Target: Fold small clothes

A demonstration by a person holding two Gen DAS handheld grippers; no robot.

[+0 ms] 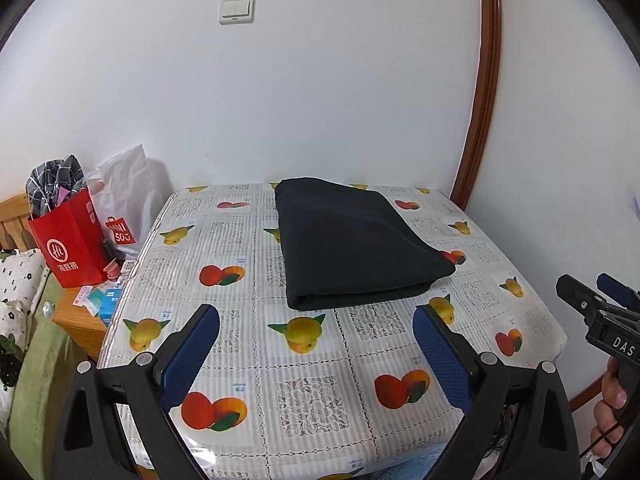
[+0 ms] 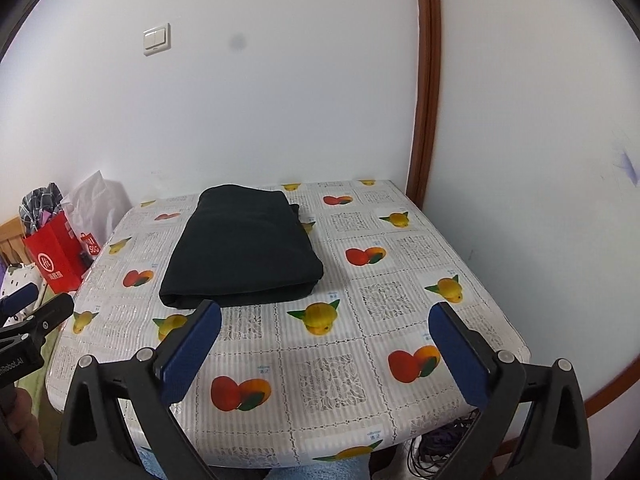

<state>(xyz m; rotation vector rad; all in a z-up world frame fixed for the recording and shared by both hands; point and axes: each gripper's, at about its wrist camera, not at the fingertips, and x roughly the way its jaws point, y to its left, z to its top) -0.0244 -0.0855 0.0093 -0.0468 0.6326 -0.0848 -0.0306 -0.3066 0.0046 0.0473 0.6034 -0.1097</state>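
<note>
Left wrist view, nearest first: the left tool [image 1: 316, 334] hangs released over the fruit-printed tabletop [image 1: 312, 396] with nothing between its blue pads, and the right tool [image 2: 325, 330], seen from its own camera, is likewise spread wide and empty. Beyond both, the folded dark garment [image 1: 352, 240] lies flat on the far half of the tabletop. Farther left, a red paper bag [image 1: 70, 240] stands on a wooden side stand beside the white wall [image 1: 320, 80].
</note>
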